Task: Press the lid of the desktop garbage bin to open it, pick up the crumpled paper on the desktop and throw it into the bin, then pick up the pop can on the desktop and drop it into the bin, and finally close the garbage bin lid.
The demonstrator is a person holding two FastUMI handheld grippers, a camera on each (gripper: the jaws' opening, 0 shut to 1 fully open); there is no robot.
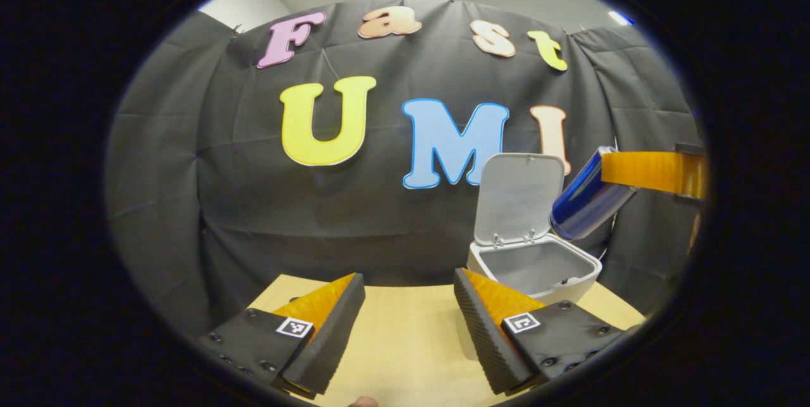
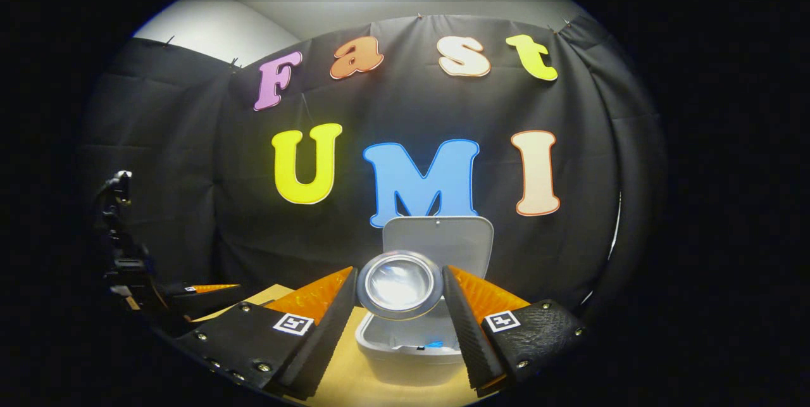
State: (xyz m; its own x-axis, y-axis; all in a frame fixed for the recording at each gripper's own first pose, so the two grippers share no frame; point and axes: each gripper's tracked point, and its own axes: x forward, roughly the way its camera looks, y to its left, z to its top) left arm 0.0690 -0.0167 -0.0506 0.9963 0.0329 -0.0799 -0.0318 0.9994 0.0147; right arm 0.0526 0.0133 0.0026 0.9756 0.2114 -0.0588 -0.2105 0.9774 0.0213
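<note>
the worktop (image 1: 405, 337) stretches pale under both your tools. on it, ahead and to the right of your left tool (image 1: 409, 325), stands the garbage bin (image 1: 573, 288) with its lid (image 1: 517, 198) swung up and back, nearly upright, leaving the mouth open. from your right tool (image 2: 400, 315) the same bin (image 2: 405, 356) sits straight ahead and just below the fingers, lid (image 2: 465, 237) raised behind it. the pop can (image 2: 399, 284) is clamped between your right tool's two fingers, its end facing the camera. in the left gripper view the can (image 1: 585, 201) hangs tilted above the bin's right rim, gripped by the right tool (image 1: 639, 171). your left tool's fingers stand apart, holding nothing, over bare worktop. something small and blue lies inside the bin; what it is cannot be told.
</note>
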